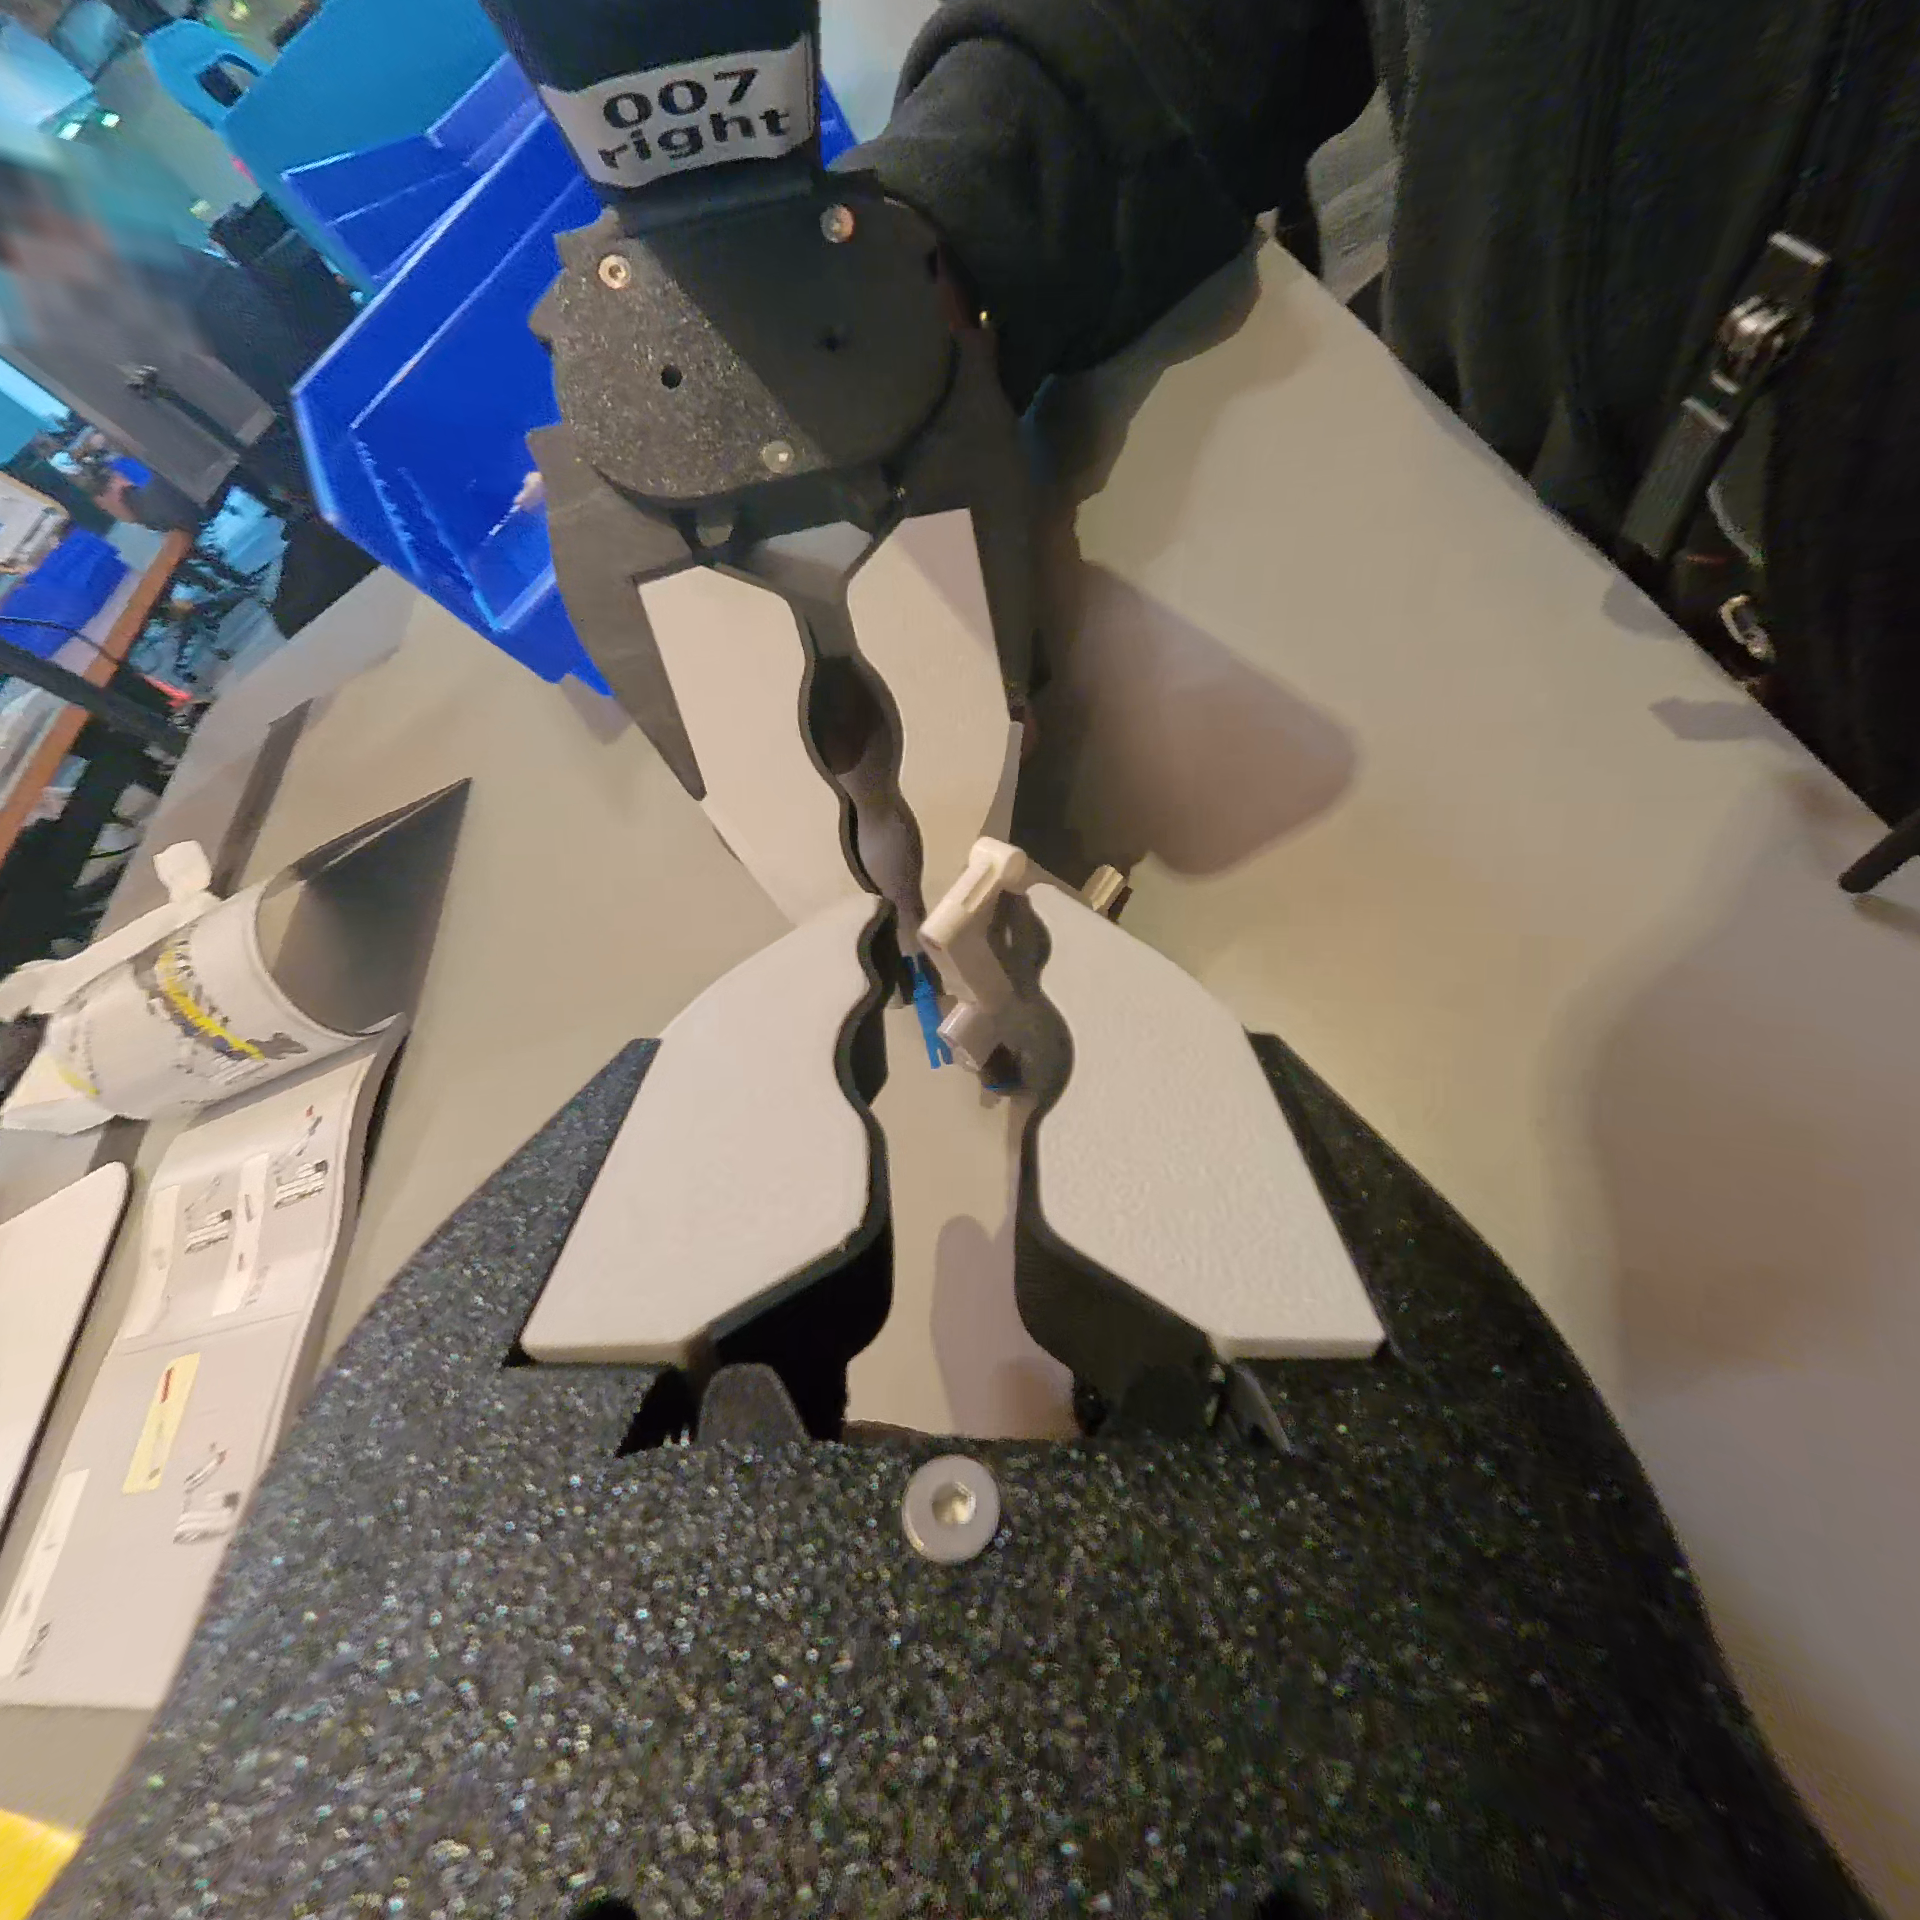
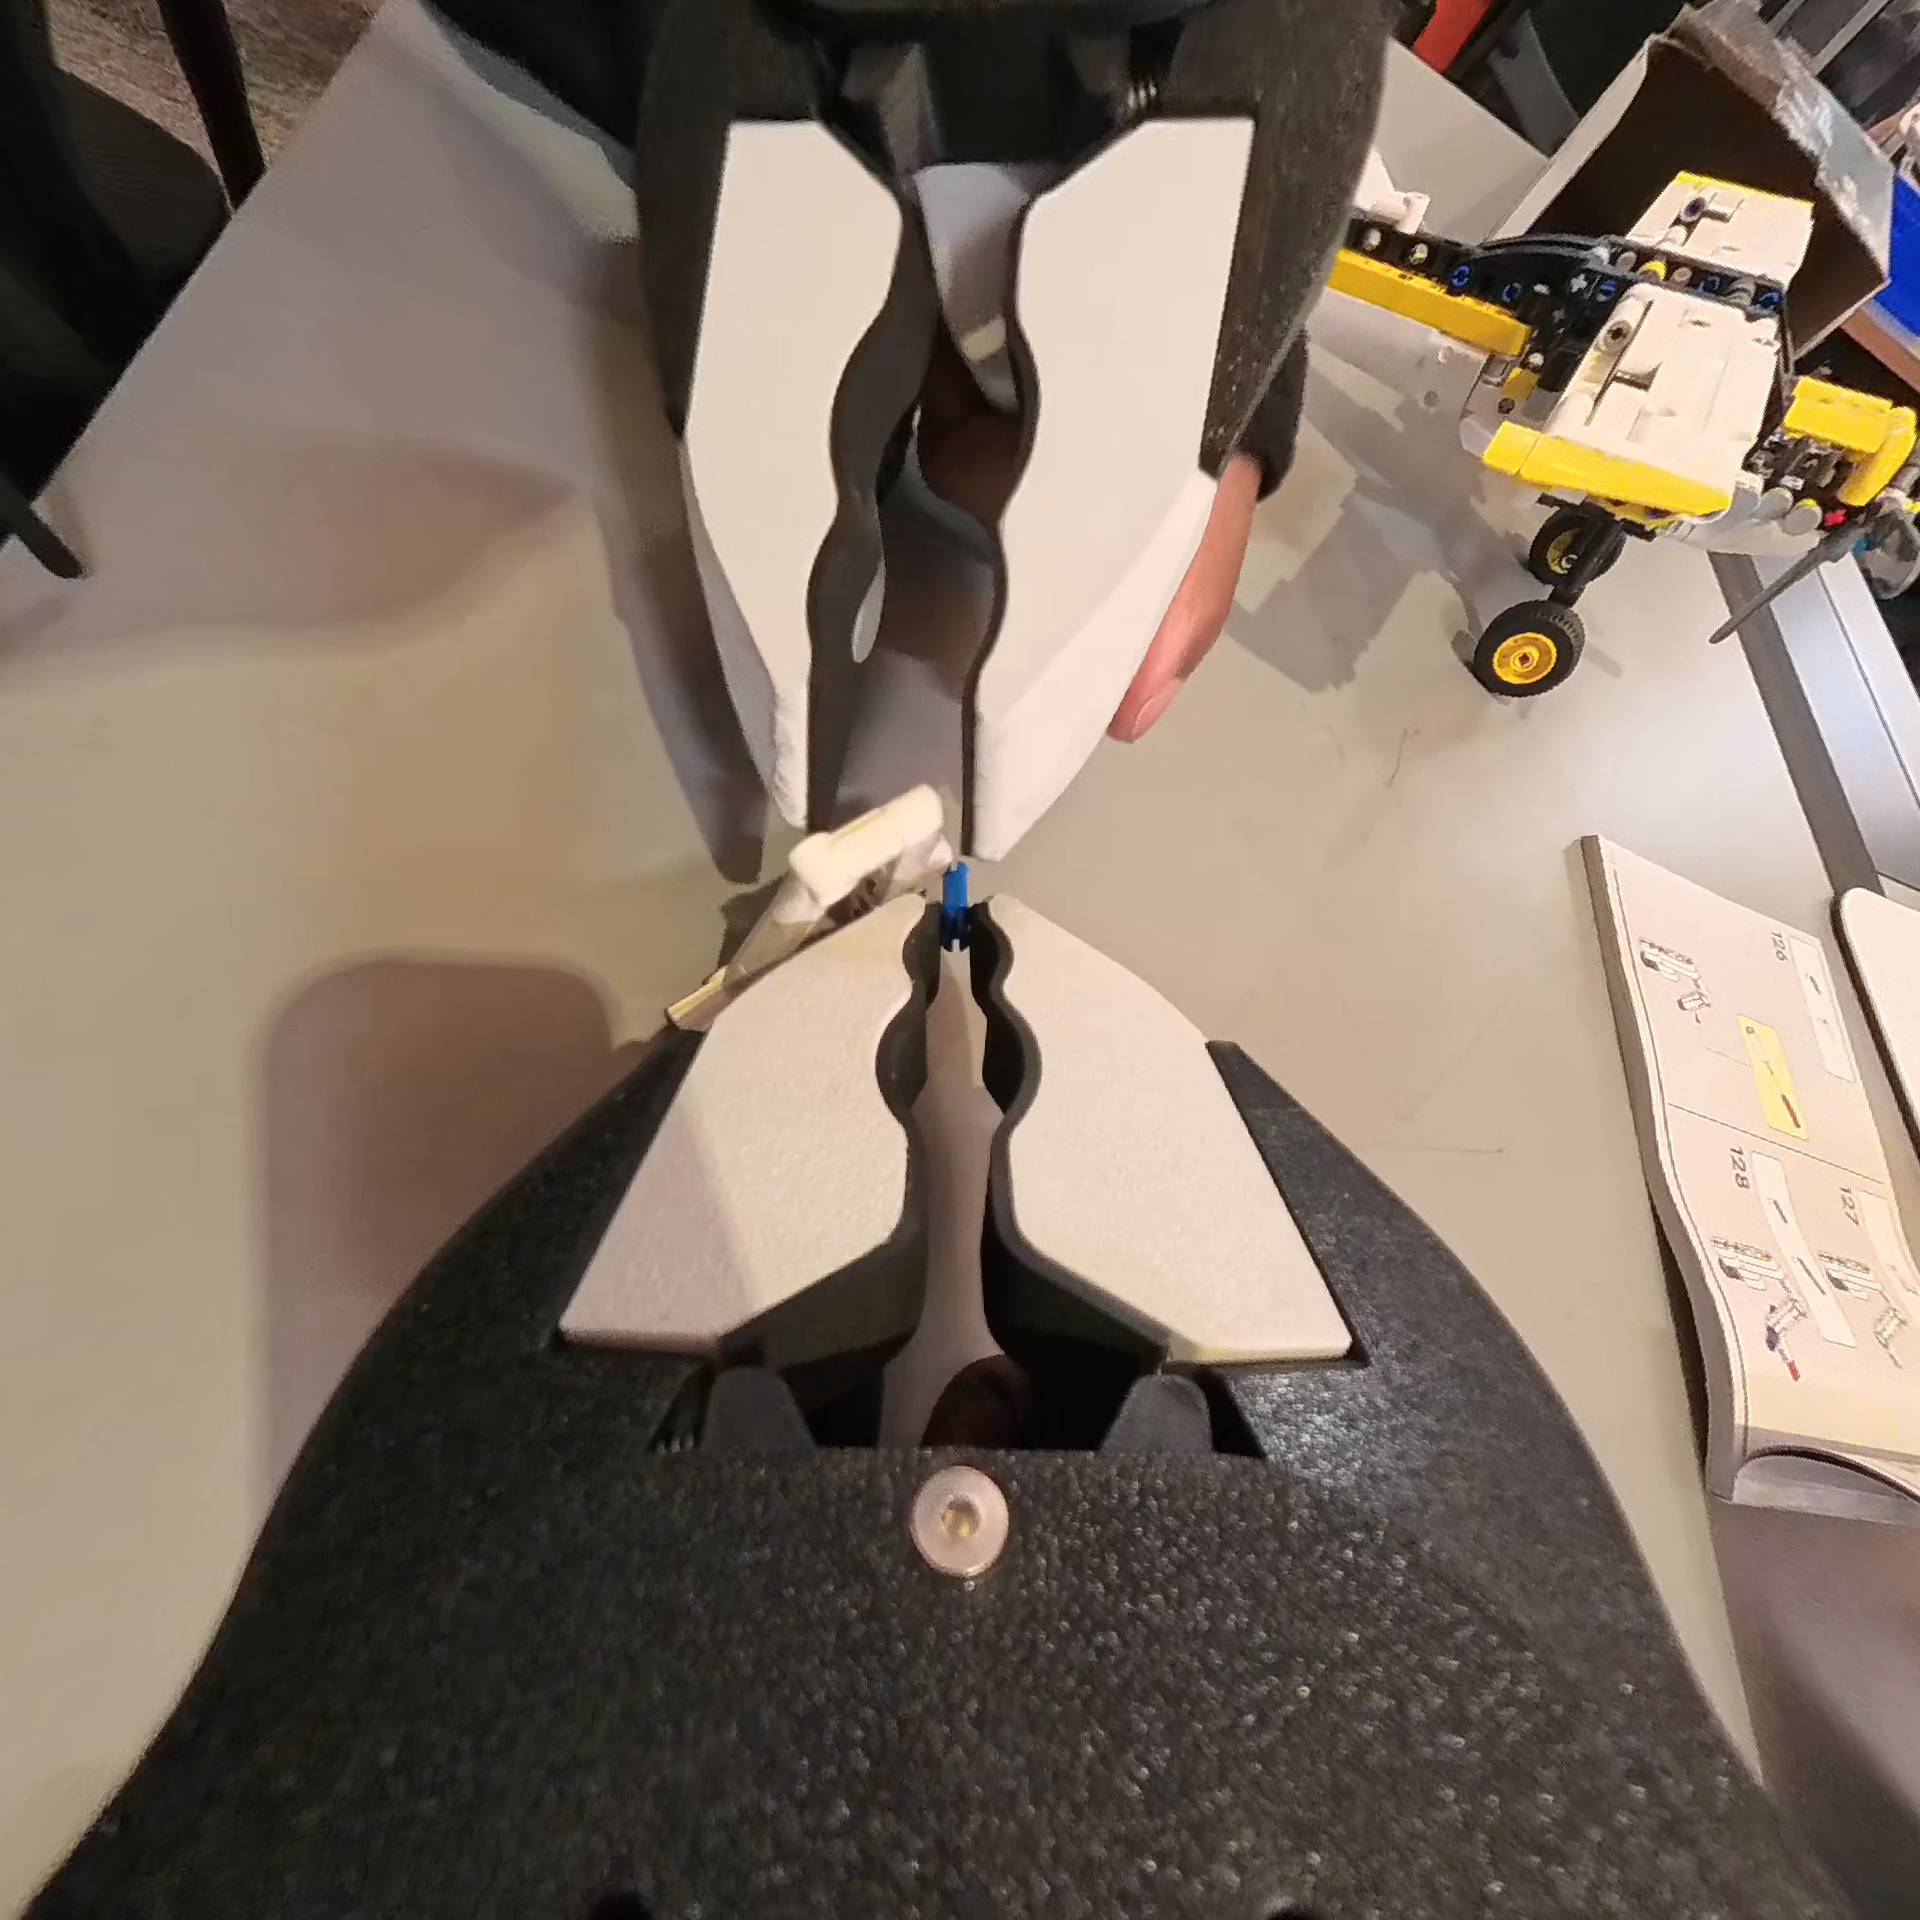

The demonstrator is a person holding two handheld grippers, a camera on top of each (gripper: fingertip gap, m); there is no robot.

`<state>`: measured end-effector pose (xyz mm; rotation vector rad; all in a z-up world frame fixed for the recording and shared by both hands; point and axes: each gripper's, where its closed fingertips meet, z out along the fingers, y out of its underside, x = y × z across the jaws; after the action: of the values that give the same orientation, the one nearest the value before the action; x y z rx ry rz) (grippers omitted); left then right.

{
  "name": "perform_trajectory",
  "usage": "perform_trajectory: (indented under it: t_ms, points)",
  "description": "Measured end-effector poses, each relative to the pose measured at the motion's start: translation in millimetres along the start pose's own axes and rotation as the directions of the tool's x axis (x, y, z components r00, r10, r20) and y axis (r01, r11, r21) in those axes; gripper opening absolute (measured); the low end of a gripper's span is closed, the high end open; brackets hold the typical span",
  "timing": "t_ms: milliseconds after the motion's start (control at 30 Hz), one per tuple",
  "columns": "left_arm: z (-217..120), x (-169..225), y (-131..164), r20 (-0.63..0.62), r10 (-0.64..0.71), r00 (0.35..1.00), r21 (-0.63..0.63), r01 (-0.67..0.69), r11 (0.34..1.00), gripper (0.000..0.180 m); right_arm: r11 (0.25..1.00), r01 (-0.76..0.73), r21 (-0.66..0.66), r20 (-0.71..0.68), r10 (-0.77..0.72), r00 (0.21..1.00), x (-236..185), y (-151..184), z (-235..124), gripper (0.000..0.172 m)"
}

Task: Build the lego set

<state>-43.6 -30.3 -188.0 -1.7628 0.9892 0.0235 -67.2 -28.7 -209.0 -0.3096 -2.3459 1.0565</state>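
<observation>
I am standing by the pale grey table (image 2: 1351,831). In the left wrist view, stacked blue bins (image 1: 416,416) sit at its far edge, at ten o'clock. In the right wrist view, a yellow and white brick-built model on wheels (image 2: 1621,343) is parked at two o'clock. An open instruction booklet (image 2: 1766,1195) lies at three o'clock. A torn printed paper bag (image 1: 177,997) lies at nine o'clock in the left wrist view.

The two claws meet nose to nose over the middle of the table. The left gripper (image 1: 956,904) is partly open around a white and grey brick part (image 1: 977,956). It carries the part crosswise at its tips, clear of the table. The part lies against one dark pad, and I cannot see the contact on the other side.

The right gripper (image 2: 951,914) is nearly closed. Its tips are nipped on a small blue pin (image 2: 953,909), which stands straight out at twelve o'clock. The pin's free end is just beside the white part.

The hold on the pin is very fine. As I judge it, the pin must stay square in the tips, because any sideways push would swivel it. The part also looks likely to twist unless it is clamped firmly.
</observation>
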Motion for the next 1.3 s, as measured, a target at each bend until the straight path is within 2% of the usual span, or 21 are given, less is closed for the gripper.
perform_trajectory:
  t_ms: [200, 433, 533, 767, 967, 1100, 1300]
  points:
    - [1.0, 4.8, 1.2, -0.12, -0.054, 0.991, 0.03, 0.058, 0.998, 0.02, 1.0, 0.001, -0.003, 0.004, -0.001, 1.0, -0.7, 0.4, 0.2, 0.005]
    - [7.8, 9.7, 4.5, -0.173, -0.062, 0.983, 0.025, 0.068, 0.997, 0.009, 1.0, -0.003, -0.018, 0.008, 0.003, 1.0, -0.7, 2.8, 0.6, 0.005]
    - [8.1, 7.1, 4.8, -0.17, -0.116, 0.979, 0.01, 0.12, 0.993, 0.008, 0.999, -0.019, -0.038, 0.003, 0.019, 1.0, 1.6, 6.9, -0.6, 0.005]
    - [-0.4, -13.2, 11.9, -0.13, -0.382, 0.915, -0.026, 0.382, 0.924, 0.008, 0.993, -0.116, -0.021, -0.031, 0.115, 0.993, 16.6, 10.2, -16.6, 0.004]
    - [2.1, -15.0, 20.2, -0.087, -0.383, 0.92, -0.068, 0.378, 0.923, 0.008, 0.991, -0.118, -0.068, -0.02, 0.117, 0.993, 9.8, 16.1, -17.6, 0.005]
    - [2.2, -15.0, 20.2, -0.074, -0.379, 0.923, -0.069, 0.374, 0.925, 0.008, 0.983, -0.171, -0.067, -0.03, 0.169, 0.985, 8.7, 16.2, -18.5, 0.004]
    - [3.2, -13.6, 21.9, -0.061, -0.376, 0.924, -0.084, 0.371, 0.925, 0.008, 0.977, -0.158, -0.144, -0.058, 0.151, 0.987, 0.6, 24.9, -11.3, 0.005]
